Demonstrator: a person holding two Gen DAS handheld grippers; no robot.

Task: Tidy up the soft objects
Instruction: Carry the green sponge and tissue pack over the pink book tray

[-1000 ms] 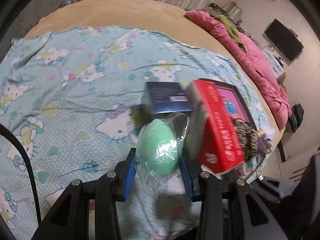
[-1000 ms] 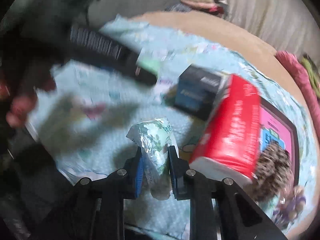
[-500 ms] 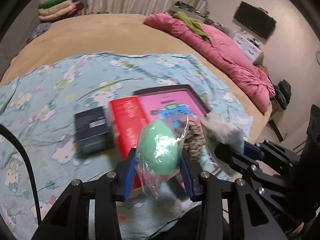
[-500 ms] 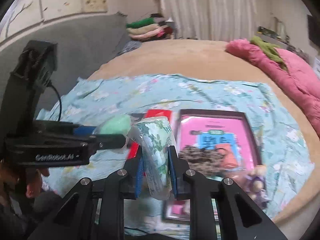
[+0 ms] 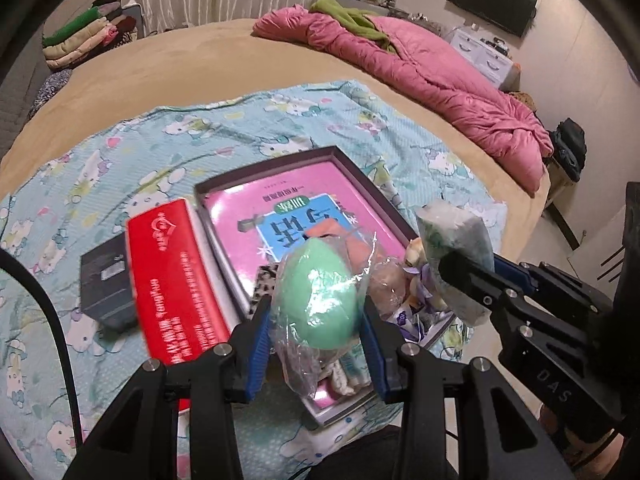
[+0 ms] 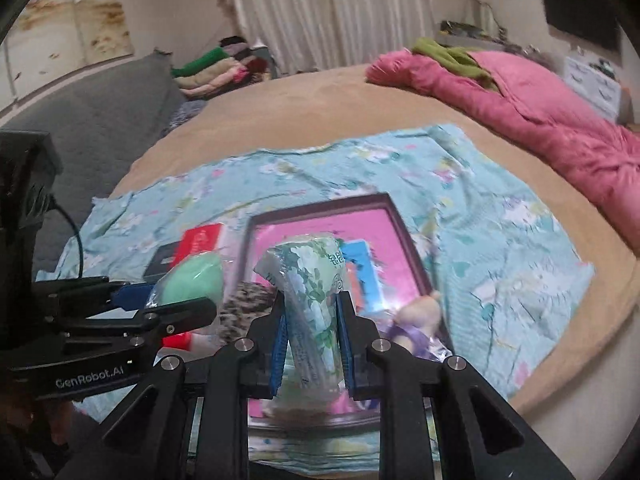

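Observation:
My left gripper [image 5: 314, 322] is shut on a green egg-shaped sponge in clear plastic wrap [image 5: 316, 296], held above the near end of a shallow box with a pink lining [image 5: 288, 196]. The right gripper [image 6: 311, 338] is shut on a floral-printed tissue pack [image 6: 310, 280], also over that box [image 6: 320, 224]. In the left wrist view the tissue pack [image 5: 456, 240] and right gripper [image 5: 472, 276] show at the right; in the right wrist view the sponge [image 6: 192, 280] and left gripper [image 6: 168, 304] show at the left. A speckled soft item [image 6: 244, 304] and a small plush [image 6: 420, 312] lie in the box.
A red tissue pack [image 5: 176, 280] and a dark box [image 5: 104, 280] lie left of the pink box on a cartoon-print blue sheet [image 5: 200, 136]. A pink quilt [image 5: 432, 80] lies at the bed's far right; folded clothes [image 5: 80, 40] are stacked far left.
Both grippers carried their loads from beside the red pack and dark box to above the pink box. Grips are unchanged.

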